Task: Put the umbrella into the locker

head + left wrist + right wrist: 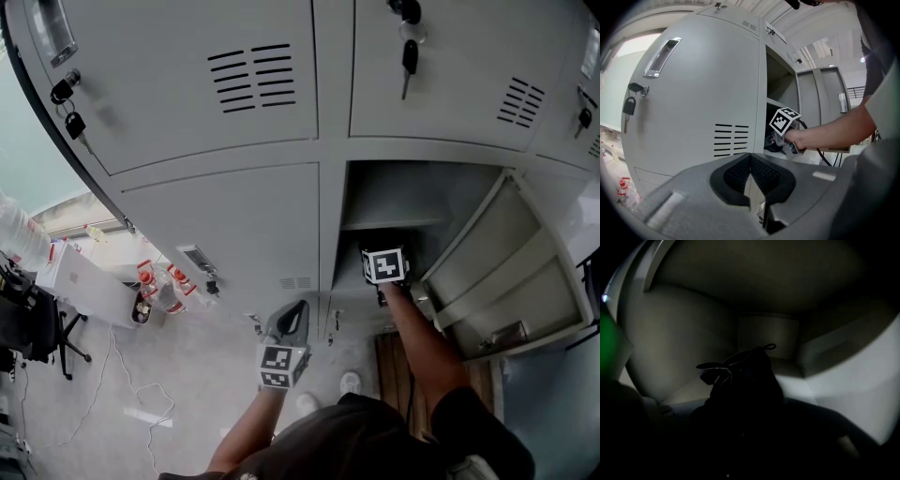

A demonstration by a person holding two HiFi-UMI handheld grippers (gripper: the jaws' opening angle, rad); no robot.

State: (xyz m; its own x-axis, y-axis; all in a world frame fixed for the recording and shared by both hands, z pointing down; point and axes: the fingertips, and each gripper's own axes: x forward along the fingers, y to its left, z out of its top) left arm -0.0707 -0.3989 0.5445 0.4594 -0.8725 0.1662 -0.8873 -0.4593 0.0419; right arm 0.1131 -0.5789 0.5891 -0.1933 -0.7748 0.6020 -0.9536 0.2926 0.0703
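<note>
Could lose the umbrella (pixel 745 380) over the front edge on release: looks like a loose dark bundle, leaning, low in the open compartment of the locker (pixel 403 199), with a strap loop poking up. Could snag that loop or the cloth on a pad while backing out, and so drag the bundle out again. Could knock the shelf (pixel 394 223) just above when lifting, or bump the open door (pixel 506 277) at the right with the forearm. Hard to judge clearances inside, given so little light in there.

Right gripper (pixel 382 264): reaches into the compartment, under the shelf. Holds its jaws fairly wide, with the umbrella rising from between them; too dark to tell pressing on it from merely flanking it. Seems to have the bundle down on the compartment floor, so probably only release and withdrawal left.

Left gripper (pixel 751 161): hangs outside, in front of the closed neighbouring door (pixel 693 108), well apart from the umbrella. Has its jaws pressed together, ribbed pads meeting, nothing between them, touching nothing
</note>
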